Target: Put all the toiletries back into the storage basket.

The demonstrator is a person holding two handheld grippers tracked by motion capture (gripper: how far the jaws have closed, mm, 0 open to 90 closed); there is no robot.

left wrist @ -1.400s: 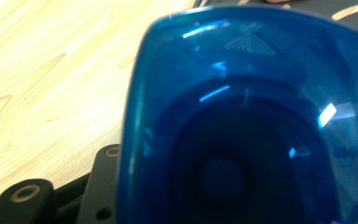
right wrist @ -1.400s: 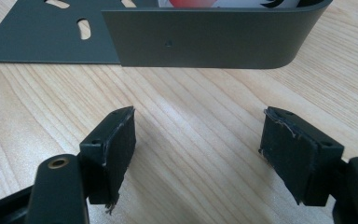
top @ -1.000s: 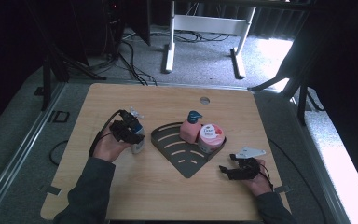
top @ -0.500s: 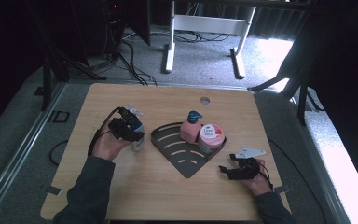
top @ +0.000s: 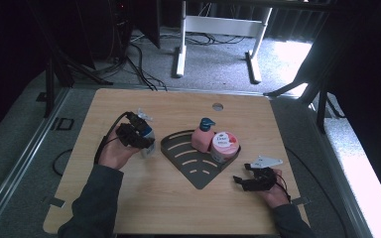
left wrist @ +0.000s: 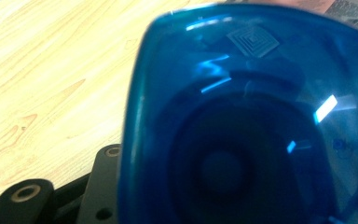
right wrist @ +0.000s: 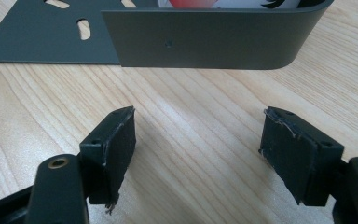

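My left gripper point(top: 140, 138) is shut on a blue translucent bottle point(top: 149, 147) at the left of the table, just left of a dark grey corner tray point(top: 188, 161). In the left gripper view the bottle's blue base point(left wrist: 247, 121) looms close, with one black finger point(left wrist: 98, 191) beside it. A pink pump bottle point(top: 201, 138) and a pink-lidded round jar point(top: 224, 145) stand at the back of the tray. My right gripper point(top: 243, 181) rests open on the wood at the right of the tray. Nothing sits between its pads point(right wrist: 114, 144), which face the tray's wall point(right wrist: 205, 42).
The wooden table point(top: 178, 203) has a small round hole point(top: 218, 106) near its far edge. A white-legged frame point(top: 218, 34) and several cables lie on the floor beyond. Both forearms come in from the near edge.
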